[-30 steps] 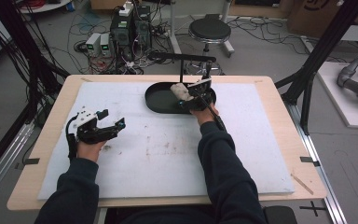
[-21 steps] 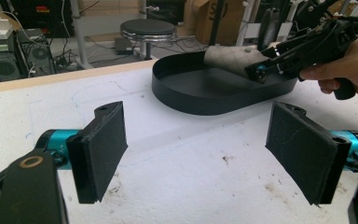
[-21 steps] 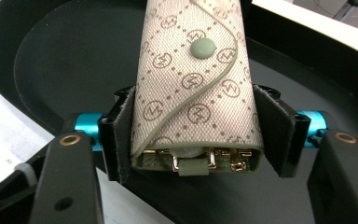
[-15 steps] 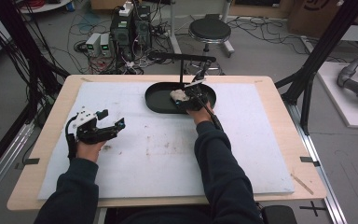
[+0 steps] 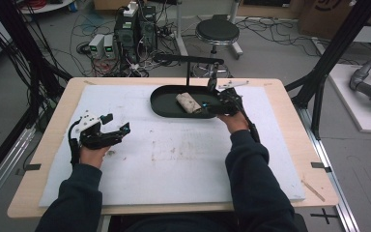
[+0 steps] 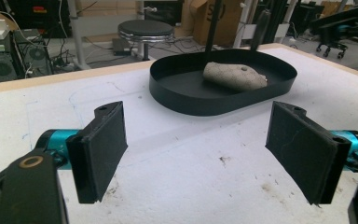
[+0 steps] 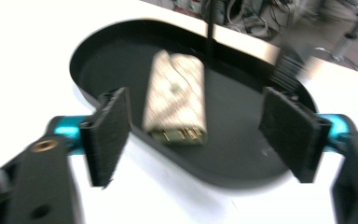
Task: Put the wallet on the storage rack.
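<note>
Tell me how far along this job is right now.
Done: the rolled beige cloth lies inside the black oval tray, free of both claws. In hand: nothing; the right claw is open at the tray's near right rim, and the left claw is open over the white mat. What is left can't be told.

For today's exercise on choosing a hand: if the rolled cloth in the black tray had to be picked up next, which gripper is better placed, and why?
The right gripper. It sits at the black tray with jaws open toward the rolled cloth. The left gripper, also open, rests on the white mat well short of the tray.
</note>
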Demonstrator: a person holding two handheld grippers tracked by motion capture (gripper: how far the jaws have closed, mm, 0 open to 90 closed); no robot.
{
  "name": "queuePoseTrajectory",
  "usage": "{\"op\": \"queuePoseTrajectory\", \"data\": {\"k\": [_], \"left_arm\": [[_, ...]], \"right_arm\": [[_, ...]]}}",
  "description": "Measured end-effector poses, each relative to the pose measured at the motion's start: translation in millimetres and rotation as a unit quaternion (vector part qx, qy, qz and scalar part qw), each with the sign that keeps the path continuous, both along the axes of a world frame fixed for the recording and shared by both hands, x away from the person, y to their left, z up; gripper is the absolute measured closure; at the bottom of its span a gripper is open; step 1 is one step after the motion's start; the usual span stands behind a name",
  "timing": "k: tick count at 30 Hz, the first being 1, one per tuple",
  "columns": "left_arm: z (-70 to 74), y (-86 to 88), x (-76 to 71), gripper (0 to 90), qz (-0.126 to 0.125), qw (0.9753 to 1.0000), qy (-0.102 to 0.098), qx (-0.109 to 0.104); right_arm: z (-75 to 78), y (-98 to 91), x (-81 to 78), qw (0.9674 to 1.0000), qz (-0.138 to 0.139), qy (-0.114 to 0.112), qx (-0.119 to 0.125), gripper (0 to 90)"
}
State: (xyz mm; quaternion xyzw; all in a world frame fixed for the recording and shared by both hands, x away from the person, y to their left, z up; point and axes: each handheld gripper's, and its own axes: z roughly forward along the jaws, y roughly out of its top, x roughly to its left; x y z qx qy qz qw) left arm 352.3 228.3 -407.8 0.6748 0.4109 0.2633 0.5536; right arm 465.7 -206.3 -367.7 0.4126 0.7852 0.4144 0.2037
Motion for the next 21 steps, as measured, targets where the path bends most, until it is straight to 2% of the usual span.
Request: {"op": "queuePoseTrajectory", "data": {"k": [2,3,5,9,13,17,21], "left_arm": [[-0.1,0.0,0.4,19.9,0.001,1.0000,-0.002,-0.003],[-0.2,0.1,1.0,19.8,0.003,1.0000,-0.001,-0.004],[-1.2,0.1,2.1,19.8,0.004,1.0000,0.001,-0.006],[0.1,1.0,0.6,19.9,0.008,1.0000,-0.002,-0.004],[-0.3,1.7,0.9,19.9,0.011,0.9999,0.001,-0.001],[0.5,0.1,-0.3,19.8,0.010,0.9999,-0.002,0.004],[0.9,-0.7,-1.0,19.9,0.008,0.9999,-0.003,0.007]], "right_arm": [[0.4,-17.1,-10.7,0.9999,0.002,-0.011,0.008,20.5],[0.7,-24.9,-15.6,1.0000,-0.001,-0.007,0.004,20.3],[-1.4,-39.7,-27.0,0.9998,-0.010,-0.020,-0.001,20.2],[-9.7,-63.9,-53.2,0.9993,-0.016,-0.027,-0.022,20.2],[-20.3,-84.5,-80.7,0.9978,-0.008,-0.050,-0.044,20.2],[-26.7,-103.9,-103.3,0.9974,-0.027,-0.058,-0.033,20.2],[-27.0,-116.1,-118.0,0.9970,-0.039,-0.059,-0.031,20.2]]}}
